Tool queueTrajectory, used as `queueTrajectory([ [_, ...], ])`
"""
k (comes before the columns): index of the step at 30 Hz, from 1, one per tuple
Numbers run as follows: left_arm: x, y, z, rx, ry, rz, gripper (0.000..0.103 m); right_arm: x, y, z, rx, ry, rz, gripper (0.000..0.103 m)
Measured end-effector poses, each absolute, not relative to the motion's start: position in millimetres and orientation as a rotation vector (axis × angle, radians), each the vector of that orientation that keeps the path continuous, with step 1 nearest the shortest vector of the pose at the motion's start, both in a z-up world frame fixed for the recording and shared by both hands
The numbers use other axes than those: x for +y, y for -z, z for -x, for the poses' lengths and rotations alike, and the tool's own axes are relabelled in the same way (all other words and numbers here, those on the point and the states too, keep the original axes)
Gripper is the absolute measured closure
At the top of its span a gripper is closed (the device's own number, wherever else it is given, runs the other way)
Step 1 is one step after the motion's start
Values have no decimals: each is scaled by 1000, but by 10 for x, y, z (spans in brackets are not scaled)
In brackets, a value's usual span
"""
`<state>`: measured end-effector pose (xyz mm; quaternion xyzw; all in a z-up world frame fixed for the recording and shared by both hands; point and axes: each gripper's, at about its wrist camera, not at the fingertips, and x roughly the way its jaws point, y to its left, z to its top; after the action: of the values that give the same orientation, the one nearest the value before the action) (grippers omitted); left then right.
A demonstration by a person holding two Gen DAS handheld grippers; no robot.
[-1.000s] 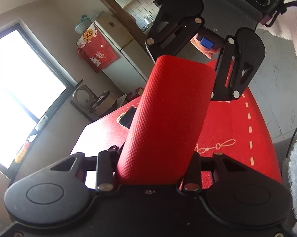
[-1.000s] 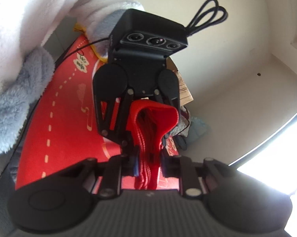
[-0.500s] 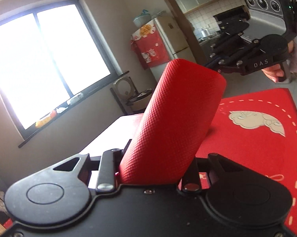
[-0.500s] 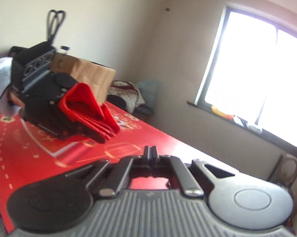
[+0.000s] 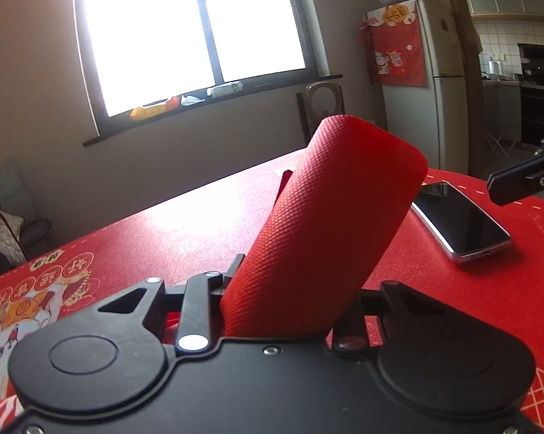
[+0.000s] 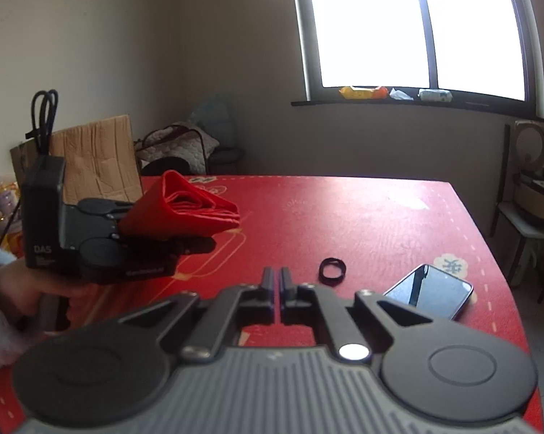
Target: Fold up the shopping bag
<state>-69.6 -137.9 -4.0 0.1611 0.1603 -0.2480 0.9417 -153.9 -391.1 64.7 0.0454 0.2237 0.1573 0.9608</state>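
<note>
I hold the folded red textured fabric shopping bag [image 6: 185, 209] clamped in my left hand-held gripper [image 6: 152, 231], just above the red printed surface [image 6: 344, 217]. My right hand-held gripper [image 6: 276, 280] is empty, its 2 fingers together. Folding looks nearly done; I judge the next move is securing it with the small black ring [image 6: 332, 269] right of the bag. A black smartphone [image 6: 427, 289] lies beyond the ring, near the surface's edge; open room lies behind.

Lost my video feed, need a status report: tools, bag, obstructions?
Left tool shut on folded red shopping bag. Right tool shut, empty. Phone and black ring on red table cover ahead.
</note>
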Motion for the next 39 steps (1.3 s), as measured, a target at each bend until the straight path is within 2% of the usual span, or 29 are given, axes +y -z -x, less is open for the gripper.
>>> queueTrajectory([
  [11, -1335, -18, 442, 342, 479, -265, 74, -3646, -509, 1024, 387, -189, -206, 98],
  [13, -1331, -5, 419, 347, 470, -260, 74, -3632, -483, 898, 346, -130, -262, 92],
  [14, -1328, 5, 408, 348, 466, -260, 74, -3624, -471, 836, 321, -97, -295, 85],
  [17, -1323, 35, 386, 354, 457, -263, 73, -3639, -406, 717, 248, -46, -416, 81],
  [19, -1320, 52, 378, 360, 451, -264, 73, -3714, -310, 667, 244, -45, -503, 70],
  [20, -1318, 58, 375, 364, 448, -264, 73, -3760, -281, 627, 292, -37, -516, 58],
  [21, -1317, 65, 372, 368, 445, -263, 73, -3808, -263, 606, 333, -26, -509, 53],
  [28, -1365, 136, 310, 396, 424, -267, 72, -4187, -199, 652, 353, 49, -628, 51],
  [31, -1360, 141, 306, 400, 419, -261, 72, -4131, -247, 617, 387, 36, -539, 51],
  [36, -1328, 144, 303, 403, 410, -238, 72, -3769, -207, 467, 491, 70, -221, 52],
  [39, -1309, 146, 310, 405, 407, -227, 72, -3724, -157, 418, 515, 66, -210, 52],
])
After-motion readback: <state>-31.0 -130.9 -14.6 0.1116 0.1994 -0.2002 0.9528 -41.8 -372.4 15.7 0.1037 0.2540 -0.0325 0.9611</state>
